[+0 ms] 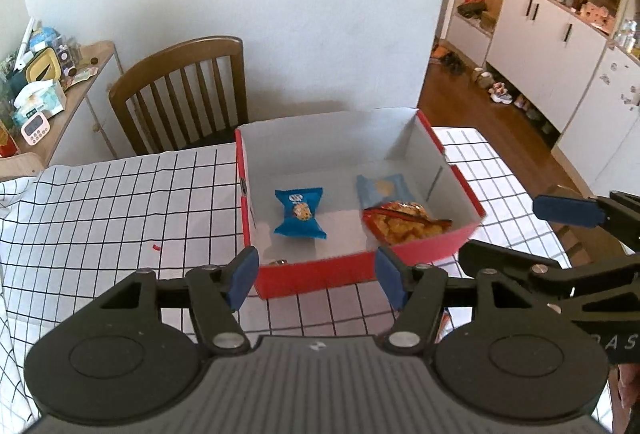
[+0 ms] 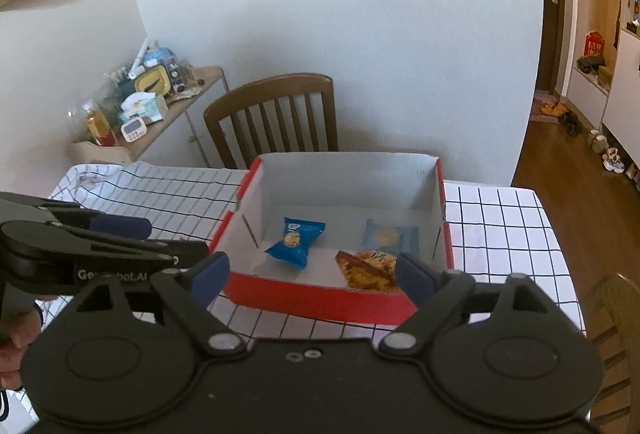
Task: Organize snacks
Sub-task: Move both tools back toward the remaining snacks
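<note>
My left gripper [image 1: 316, 276] hangs over the checked tablecloth [image 1: 120, 202] with its blue-padded fingers spread wide and nothing between them; the near red wall of the open box [image 1: 320, 274] sits just past the fingertips. Inside the box, ahead of the left finger, lies a blue cookie packet [image 1: 300, 212]; ahead of the right finger a pale blue packet [image 1: 384, 188] rests with an orange snack bag [image 1: 404, 222] overlapping its near end. To the right, my right gripper [image 2: 312, 274] is likewise spread and empty, its fingertips framing the same box's near wall, with the orange bag just beyond its right finger. A wooden chair [image 1: 184, 94] stands behind the table.
</note>
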